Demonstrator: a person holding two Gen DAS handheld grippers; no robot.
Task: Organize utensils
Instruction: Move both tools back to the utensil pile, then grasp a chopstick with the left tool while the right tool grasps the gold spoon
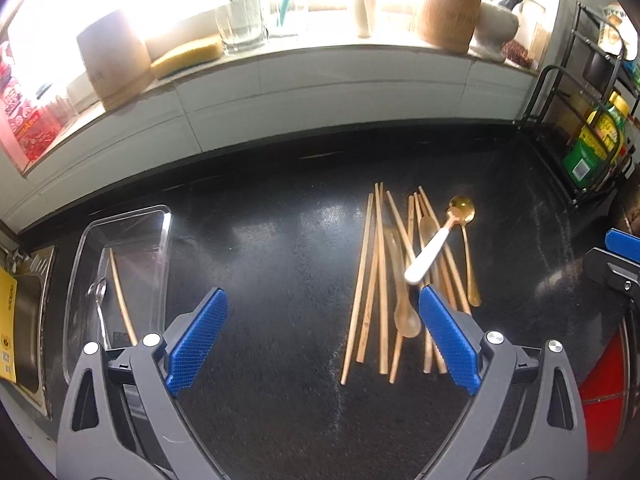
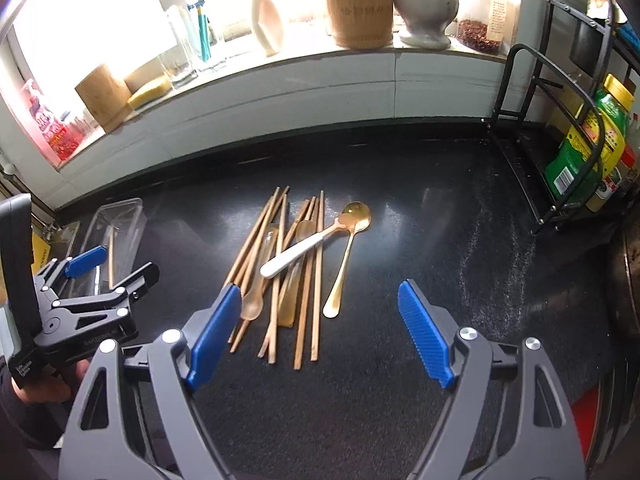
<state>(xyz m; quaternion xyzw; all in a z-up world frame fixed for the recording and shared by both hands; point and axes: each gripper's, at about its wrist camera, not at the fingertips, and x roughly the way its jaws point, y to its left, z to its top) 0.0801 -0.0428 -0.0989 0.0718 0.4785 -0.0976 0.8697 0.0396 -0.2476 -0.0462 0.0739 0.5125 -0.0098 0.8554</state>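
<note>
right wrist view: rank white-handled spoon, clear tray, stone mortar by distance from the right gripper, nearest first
1. white-handled spoon: on the chopstick pile, just ahead of the right gripper, which is open.
2. clear tray: far left on the black counter, past the left gripper.
3. stone mortar: up on the windowsill, at the back.

Black bench (image 2: 400, 208): chopsticks (image 2: 276, 280) and spoons (image 2: 344, 264) piled ahead of the jaws, clear tray (image 1: 120, 248) leftward.

Blown-out window (image 1: 160, 8) backlight, countertop (image 1: 280, 240) glare, fisheye edges
</note>
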